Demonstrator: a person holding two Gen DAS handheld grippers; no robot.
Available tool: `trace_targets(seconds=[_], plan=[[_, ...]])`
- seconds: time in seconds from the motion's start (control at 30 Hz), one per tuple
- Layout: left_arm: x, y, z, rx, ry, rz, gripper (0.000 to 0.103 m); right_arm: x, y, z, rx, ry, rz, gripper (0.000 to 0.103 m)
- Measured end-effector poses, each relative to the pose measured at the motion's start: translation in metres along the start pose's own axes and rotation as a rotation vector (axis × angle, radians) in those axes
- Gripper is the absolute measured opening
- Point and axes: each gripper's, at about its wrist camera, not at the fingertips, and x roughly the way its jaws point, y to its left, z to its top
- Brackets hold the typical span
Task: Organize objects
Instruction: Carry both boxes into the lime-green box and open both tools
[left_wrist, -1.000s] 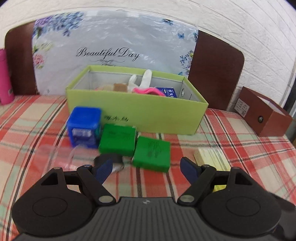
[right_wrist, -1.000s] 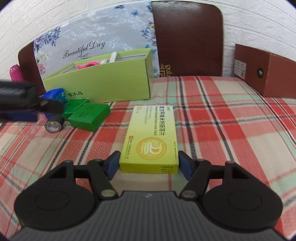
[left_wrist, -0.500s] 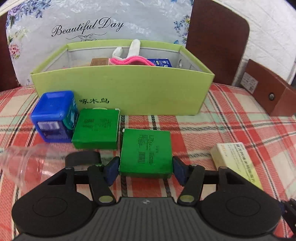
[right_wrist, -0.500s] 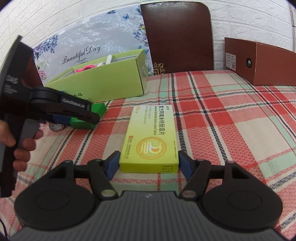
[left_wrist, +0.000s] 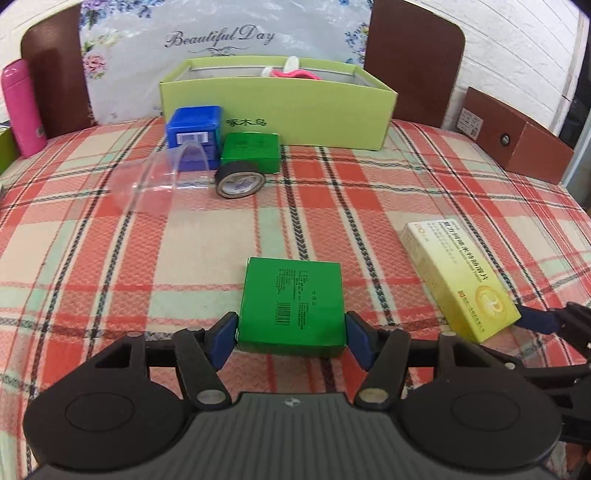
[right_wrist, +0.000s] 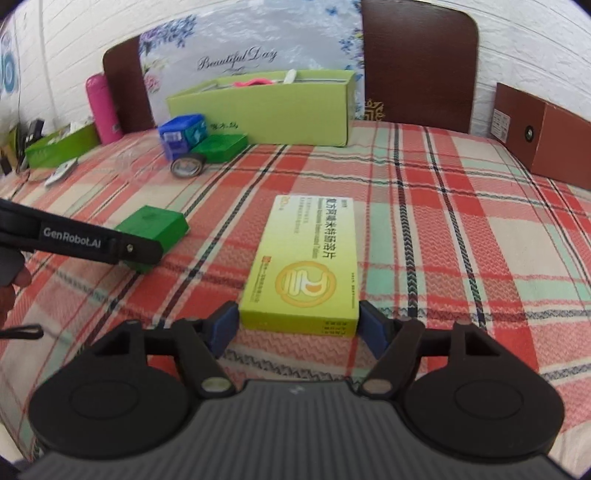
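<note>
My left gripper (left_wrist: 291, 338) is shut on a green box (left_wrist: 291, 304), held out over the plaid tablecloth; the box also shows in the right wrist view (right_wrist: 153, 227). My right gripper (right_wrist: 298, 328) is shut on a yellow medicine box (right_wrist: 306, 264), which shows at the right in the left wrist view (left_wrist: 460, 275). A second green box (left_wrist: 251, 152), a blue box (left_wrist: 195, 134), a roll of black tape (left_wrist: 240, 180) and a clear plastic cup (left_wrist: 162, 181) lie in front of the light-green open box (left_wrist: 277, 114).
A pink bottle (left_wrist: 22, 109) stands at the far left. A brown box (left_wrist: 517, 138) sits at the right edge. A chair back (right_wrist: 417, 62) and a floral bag (left_wrist: 221, 40) stand behind the table. A small green tray (right_wrist: 59, 146) is at the far left.
The left gripper has pulled back from the light-green box with the green box in its jaws. The right gripper still holds the yellow box and has moved back a little.
</note>
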Motion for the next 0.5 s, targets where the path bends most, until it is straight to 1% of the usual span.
trace_targets(seconds=[0.03, 0.07, 0.13, 0.27, 0.4, 0.5], plan=[[0.001, -0.001, 0.001, 0.002, -0.007, 0.012, 0.074, 0.0, 0.002, 0.003, -0.001, -0.01, -0.009, 0.082], [0.002, -0.001, 0.002, 0.004, -0.01, 0.025, 0.074, 0.002, 0.002, 0.006, 0.003, -0.018, -0.013, 0.083], [0.005, -0.002, 0.006, -0.002, -0.013, 0.026, 0.074, 0.006, 0.002, 0.014, 0.018, -0.015, -0.018, 0.085], [0.006, 0.001, 0.008, -0.02, -0.01, 0.008, 0.074, 0.021, 0.0, 0.025, 0.039, 0.019, -0.044, 0.084], [0.006, 0.002, 0.008, -0.014, -0.009, 0.016, 0.074, 0.03, 0.001, 0.028, 0.029, 0.05, -0.062, 0.084], [0.009, 0.004, 0.008, -0.021, -0.001, 0.008, 0.074, 0.036, 0.003, 0.031, 0.026, 0.069, -0.079, 0.082]])
